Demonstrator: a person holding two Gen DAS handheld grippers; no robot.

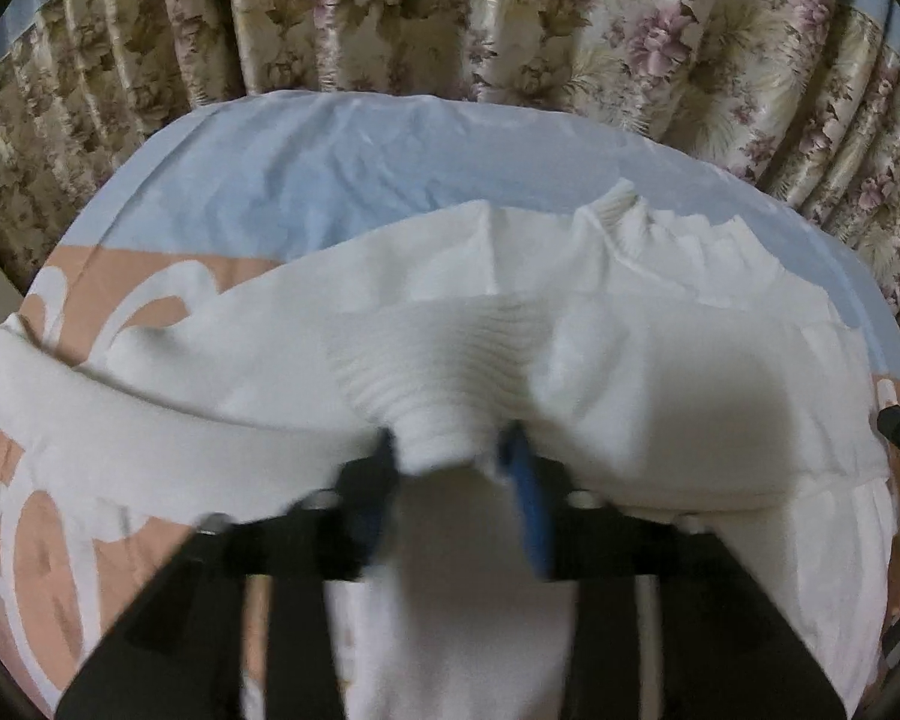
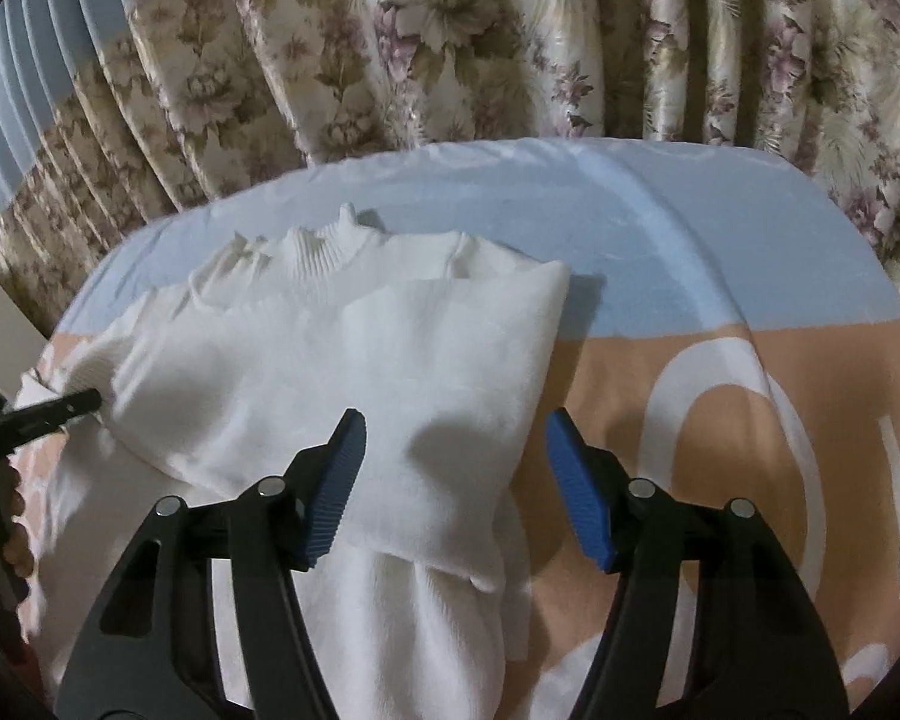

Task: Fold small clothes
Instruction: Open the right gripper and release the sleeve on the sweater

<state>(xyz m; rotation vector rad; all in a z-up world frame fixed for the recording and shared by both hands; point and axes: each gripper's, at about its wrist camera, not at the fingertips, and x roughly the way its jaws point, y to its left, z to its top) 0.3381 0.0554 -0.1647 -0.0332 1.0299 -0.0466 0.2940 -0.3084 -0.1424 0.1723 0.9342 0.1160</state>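
Floral brocade, that's the curtain [image 2: 510,42] filling the far side of both views, hanging in heavy pleats behind everything. Below it I've got the bed cover [image 2: 720,276], pale blue at the far edge, peach with big white shapes nearer me. Spread on that, left of centre in my right view, lies the white sweater [image 2: 342,360], ribbed collar [image 2: 324,252] at the far end, right side folded in to a clean straight edge, hem running toward me. My right claw [image 2: 456,480] hangs over its near right part, blue pads wide apart, nothing between them, the folded edge running down through the gap. Over on the left, my left claw [image 1: 450,450] has a ribbed cuff [image 1: 432,384] of the sweater bunched between its pads; the view is blurred, but the knit sits pinched there and lifted off the body. In the right view, that claw's black tip [image 2: 60,405] pokes in from the left edge at the sleeve.
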